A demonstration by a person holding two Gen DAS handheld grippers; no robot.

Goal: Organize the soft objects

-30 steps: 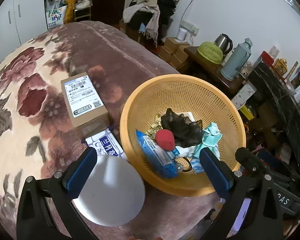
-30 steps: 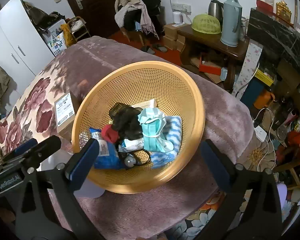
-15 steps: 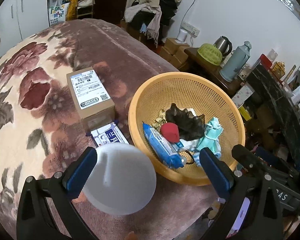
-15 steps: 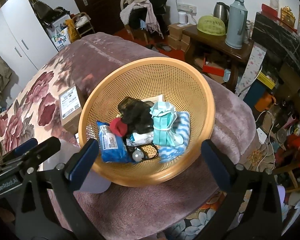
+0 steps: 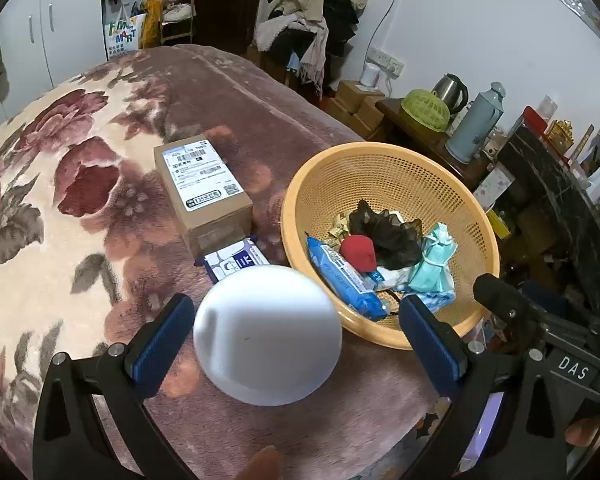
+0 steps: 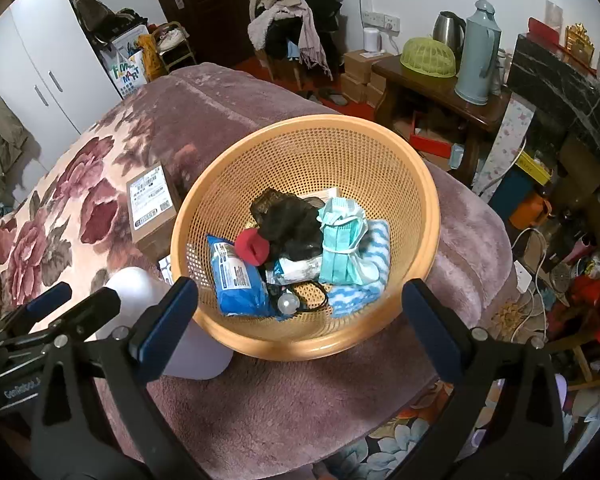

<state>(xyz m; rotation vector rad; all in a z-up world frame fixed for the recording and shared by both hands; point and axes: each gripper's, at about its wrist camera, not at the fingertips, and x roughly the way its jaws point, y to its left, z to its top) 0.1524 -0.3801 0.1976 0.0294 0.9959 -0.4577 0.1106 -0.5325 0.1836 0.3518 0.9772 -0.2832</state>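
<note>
- the orange mesh basket (image 6: 305, 236) sits on a plush floral blanket (image 5: 60, 216), near the blanket's edge and tilted a little.
- the soft things lie heaped in the basket's bottom: a blue wipes pack (image 6: 238, 280) on the left, a red soft ball (image 6: 252, 246) beside it, a crumpled black mesh cloth (image 6: 290, 224) in the middle, a bundle of teal face masks (image 6: 340, 240) on the right, and a blue-and-white striped cloth (image 6: 374, 272) beneath the masks.
- a small clear bulb (image 6: 287, 302) and a black loop of cord rest at the near side of the heap.
- the left gripper (image 5: 296, 320) hovers over the blanket, its blue-padded fingers (image 5: 162, 338) spread wide and holding nothing.
- a white dome-shaped object (image 5: 268, 334) stands on the blanket between those fingers; whether the left pad touches it, i cannot tell.
- the right gripper (image 6: 300, 320) hangs above the near rim of the basket, its fingers (image 6: 432, 328) spread wide apart and empty, framing the basket.
- a cardboard box (image 5: 202, 192) with a shipping label lies on the blanket left of the basket, just apart from it.
- a blue-and-white tissue packet (image 5: 236, 262) lies flat between the box, the dome and the basket.
- beyond the bed, a side table holds a green mesh cover (image 6: 427, 57), a kettle and a pale blue thermos (image 6: 478, 52).
</note>
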